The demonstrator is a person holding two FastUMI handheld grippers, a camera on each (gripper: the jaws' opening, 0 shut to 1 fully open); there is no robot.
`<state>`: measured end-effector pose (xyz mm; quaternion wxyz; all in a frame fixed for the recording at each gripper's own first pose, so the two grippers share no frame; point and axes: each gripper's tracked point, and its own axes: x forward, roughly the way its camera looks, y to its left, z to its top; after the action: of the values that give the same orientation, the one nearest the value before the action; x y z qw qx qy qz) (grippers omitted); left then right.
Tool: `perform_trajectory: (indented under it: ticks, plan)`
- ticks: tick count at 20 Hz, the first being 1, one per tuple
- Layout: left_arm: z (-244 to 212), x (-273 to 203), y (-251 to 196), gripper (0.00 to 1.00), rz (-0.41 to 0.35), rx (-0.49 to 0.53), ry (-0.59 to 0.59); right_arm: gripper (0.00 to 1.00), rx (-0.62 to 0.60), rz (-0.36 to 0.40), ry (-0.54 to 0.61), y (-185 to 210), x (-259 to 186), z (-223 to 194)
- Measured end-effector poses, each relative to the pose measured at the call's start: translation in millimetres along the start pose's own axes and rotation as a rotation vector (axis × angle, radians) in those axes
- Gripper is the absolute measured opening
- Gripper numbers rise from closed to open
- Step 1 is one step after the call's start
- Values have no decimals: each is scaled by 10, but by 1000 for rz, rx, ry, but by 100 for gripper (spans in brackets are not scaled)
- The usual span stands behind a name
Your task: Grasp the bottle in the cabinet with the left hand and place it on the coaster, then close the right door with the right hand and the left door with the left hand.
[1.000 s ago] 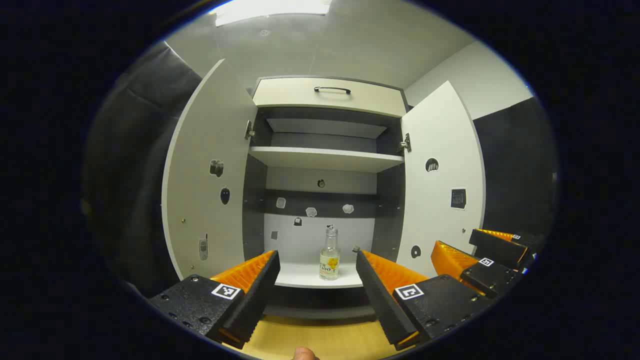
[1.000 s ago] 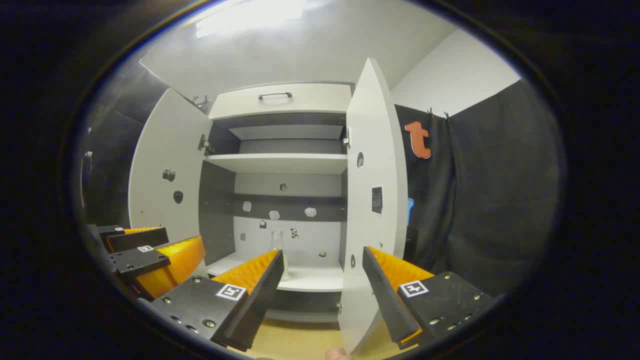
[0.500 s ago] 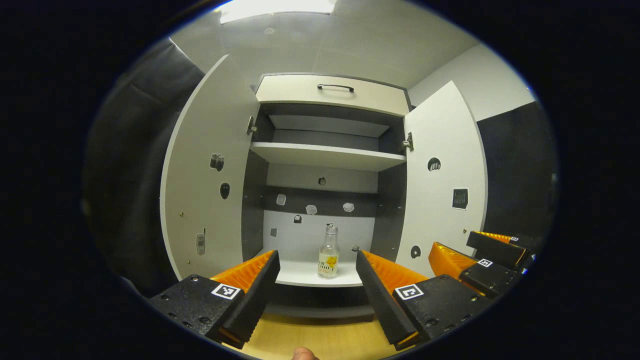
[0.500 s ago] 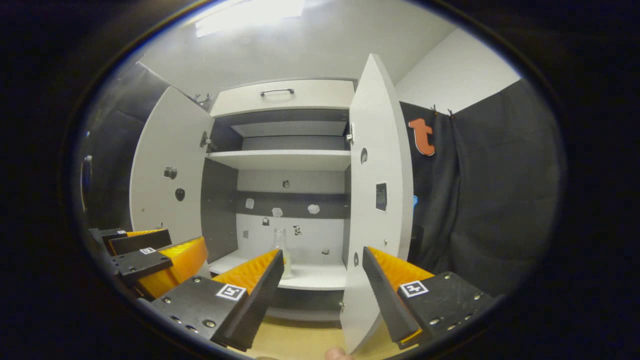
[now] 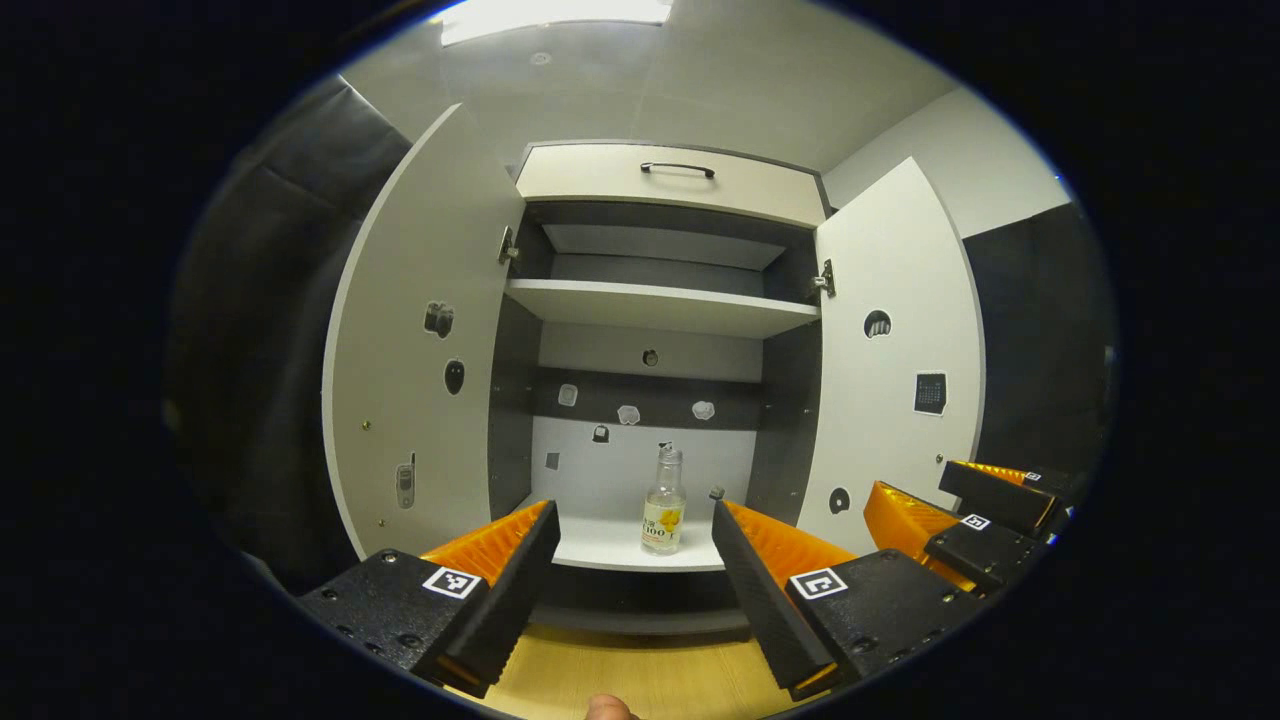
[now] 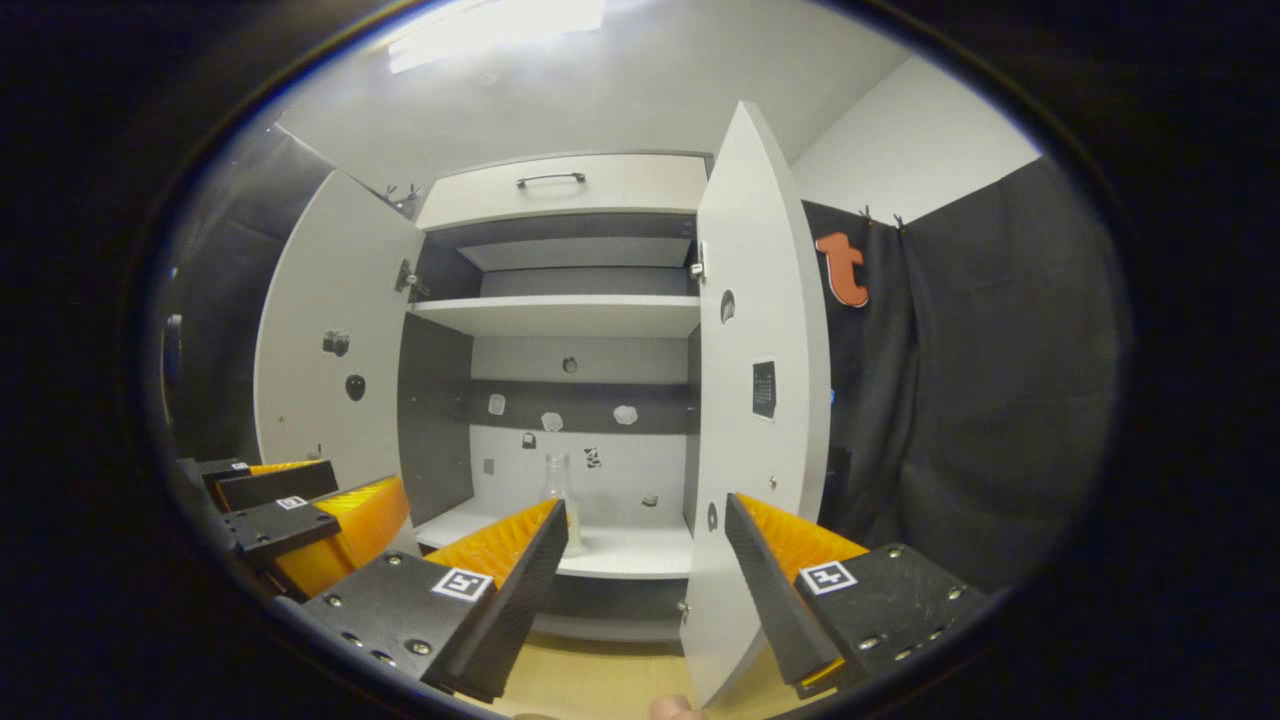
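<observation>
Bottle (image 5: 664,500) not yet grasped; it stands upright on the cabinet's bottom shelf (image 5: 610,548), roughly centred, apart from both side walls.

Near: left gripper (image 5: 632,580) spread wide, nothing between the fingers, lined up on the bottle but well short of it. In the left gripper view the right gripper (image 5: 935,510) sits off to the right, just in front of the right door (image 5: 900,400). In its own view the right gripper (image 6: 640,585) is also spread wide and empty, with that door's edge standing between its fingers, not touching as far as I can tell. Wood-tone surface (image 5: 640,675) below the fingers.

Mid: both doors swung fully out; left door (image 5: 420,380) carries small stickers.

Far: bottle, upper shelf (image 5: 660,305) bare, closed drawer with handle (image 5: 678,168) on top.

Handling, my read: small clear glass bottle, so rigid, slick and breakable, probably light. Narrow base and tall neck make it tippy. Take it across the body at label height, not the neck, and squeeze squarely.

Count: one bottle, two doors, two shelves, two grippers. Coaster not located.
</observation>
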<state>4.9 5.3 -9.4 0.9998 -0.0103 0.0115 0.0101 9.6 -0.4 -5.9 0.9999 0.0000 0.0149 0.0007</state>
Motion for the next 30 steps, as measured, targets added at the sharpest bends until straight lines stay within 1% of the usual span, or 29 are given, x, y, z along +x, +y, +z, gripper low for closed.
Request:
perform_trajectory:
  ticks: [13,20,22,25,30]
  plan:
    - [-49,109,4,96,-13,7,14,96,4,-11,-8,-8,6,27]
    - [-73,259,116,96,-4,5,14,96,0,-2,0,71,162,-35]
    - [-69,356,142,96,-17,7,11,96,5,-3,-3,104,209,-40]
    - [-136,607,79,96,-76,24,28,96,13,2,-11,148,238,-16]
    - [-251,1210,42,96,-102,28,53,96,25,-29,-22,33,192,25]
